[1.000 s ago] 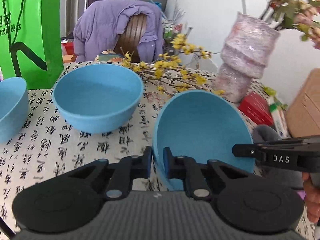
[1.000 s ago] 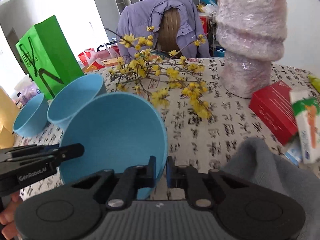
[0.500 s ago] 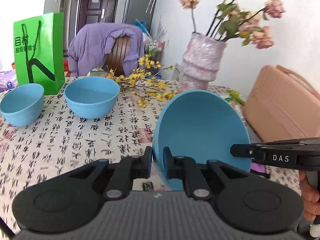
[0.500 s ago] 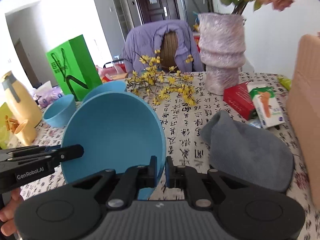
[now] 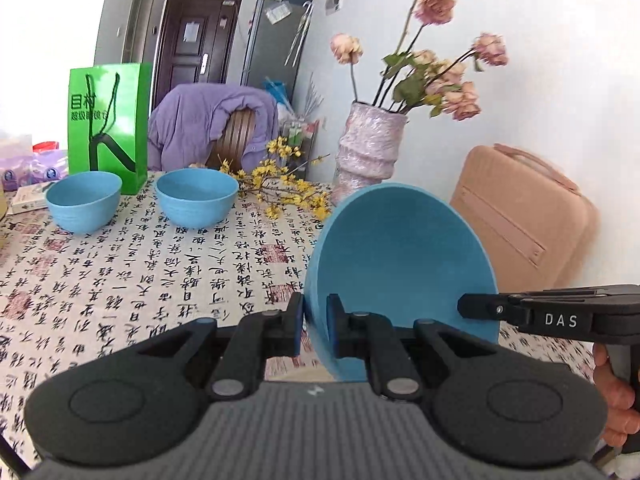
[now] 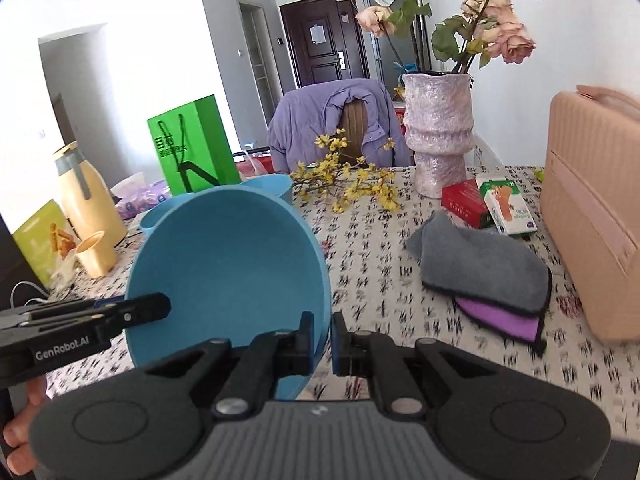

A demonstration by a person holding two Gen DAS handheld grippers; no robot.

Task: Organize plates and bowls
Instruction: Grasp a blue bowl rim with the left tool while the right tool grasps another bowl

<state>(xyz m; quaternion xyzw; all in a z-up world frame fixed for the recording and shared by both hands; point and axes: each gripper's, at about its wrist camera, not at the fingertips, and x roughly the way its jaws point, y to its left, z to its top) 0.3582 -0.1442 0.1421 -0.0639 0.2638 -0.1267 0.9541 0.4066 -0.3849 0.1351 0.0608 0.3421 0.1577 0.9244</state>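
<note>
A blue bowl (image 5: 400, 264) hangs tilted above the table, held by both grippers at opposite sides of its rim. My left gripper (image 5: 314, 326) is shut on the rim's left side. My right gripper (image 6: 321, 340) is shut on the same blue bowl (image 6: 228, 268) at its right rim. In the left wrist view the right gripper (image 5: 472, 306) comes in from the right edge. In the right wrist view the left gripper (image 6: 160, 308) reaches in from the left. Two more blue bowls, one (image 5: 83, 200) at far left and one (image 5: 196, 197) beside it, stand upright near the far end of the table.
Table with a calligraphy-print cloth (image 5: 140, 272). Green paper bag (image 5: 106, 120), yellow flower branch (image 5: 280, 188), pink vase (image 5: 368, 148) with roses, pink case (image 6: 592, 216), grey and purple cloths (image 6: 488, 272), red and white boxes (image 6: 488, 204), yellow jug (image 6: 86, 196) and cup. A chair with a purple jacket stands behind.
Both grippers have pulled back from the far end of the table and risen with the bowl held between them; the vase, the bag and the other two bowls now look farther away.
</note>
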